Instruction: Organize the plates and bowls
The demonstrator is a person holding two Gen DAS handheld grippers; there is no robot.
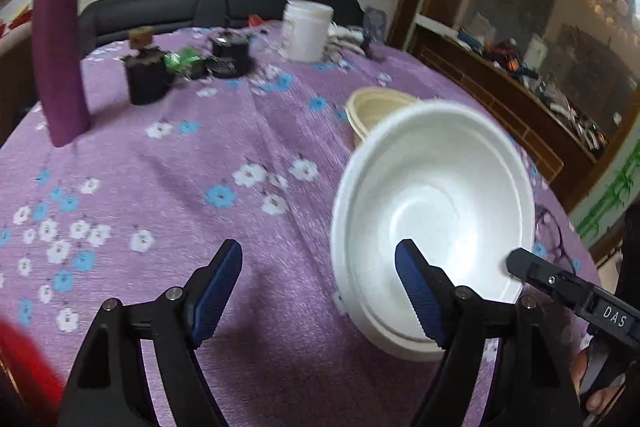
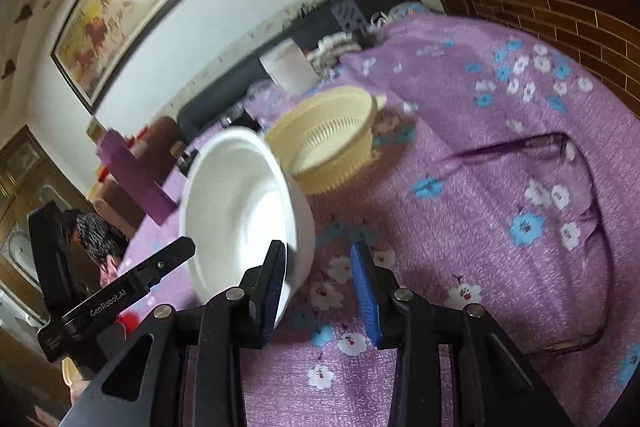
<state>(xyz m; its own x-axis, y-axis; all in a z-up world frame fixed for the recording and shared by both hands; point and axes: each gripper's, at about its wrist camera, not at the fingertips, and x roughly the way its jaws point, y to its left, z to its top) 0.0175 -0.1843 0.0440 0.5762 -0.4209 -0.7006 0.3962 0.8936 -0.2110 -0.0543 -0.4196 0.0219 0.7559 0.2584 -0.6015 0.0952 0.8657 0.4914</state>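
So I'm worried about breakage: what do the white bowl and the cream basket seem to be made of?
The white bowl looks like matte foam or thin plastic, going by its dull, slightly grainy surface; blur leaves it open. The cream basket looks like moulded plastic, with thin ribbed slots in its wall and a small tab handle. Neither looks like ceramic.

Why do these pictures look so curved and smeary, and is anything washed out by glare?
Left wrist view: the fisheye lens bows the purple tablecloth into a dome; the white bowl and the far jars are smeared by motion. Right wrist view: the scene tilts, the bowl and the cream strainer are blurred, and glare whitens part of the framed painting.
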